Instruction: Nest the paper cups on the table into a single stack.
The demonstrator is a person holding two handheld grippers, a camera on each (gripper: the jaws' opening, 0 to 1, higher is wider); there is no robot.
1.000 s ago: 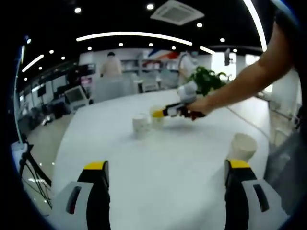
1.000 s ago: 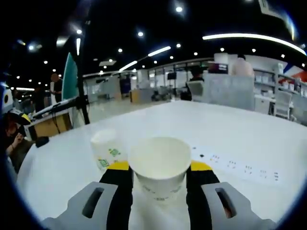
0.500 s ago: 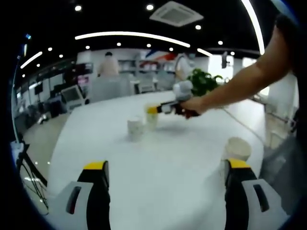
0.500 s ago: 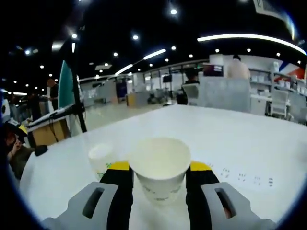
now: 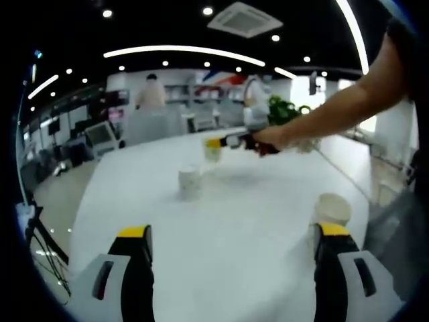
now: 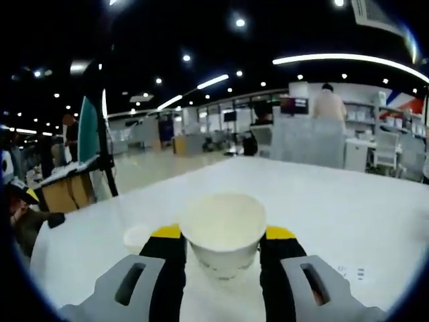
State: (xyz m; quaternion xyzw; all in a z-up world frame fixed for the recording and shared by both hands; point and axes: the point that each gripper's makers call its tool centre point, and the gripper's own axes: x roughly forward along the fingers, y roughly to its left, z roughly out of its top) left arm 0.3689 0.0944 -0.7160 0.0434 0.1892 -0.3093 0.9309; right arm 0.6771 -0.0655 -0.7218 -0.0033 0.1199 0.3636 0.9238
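My right gripper [image 6: 222, 240] is shut on a white paper cup [image 6: 223, 231], held upright above the white table [image 6: 322, 201]. In the left gripper view that same gripper [image 5: 216, 143] carries the cup [image 5: 212, 151] in the air, just right of and above a second paper cup [image 5: 189, 182] standing on the table. That standing cup [image 6: 137, 238] peeks out low at the left of the held cup in the right gripper view. A third cup [image 5: 333, 208] stands close to my left gripper's right finger. My left gripper [image 5: 234, 235] is open over bare table.
A person's bare arm [image 5: 335, 107] reaches across from the right. A potted plant [image 5: 287, 111] stands at the table's far side. People and desks fill the office behind. A dark stand [image 5: 40, 255] rises by the table's left edge.
The right gripper has lifted its cup off the table and higher, so the standing cup sinks lower in its view. The left gripper stays open and nearly still.
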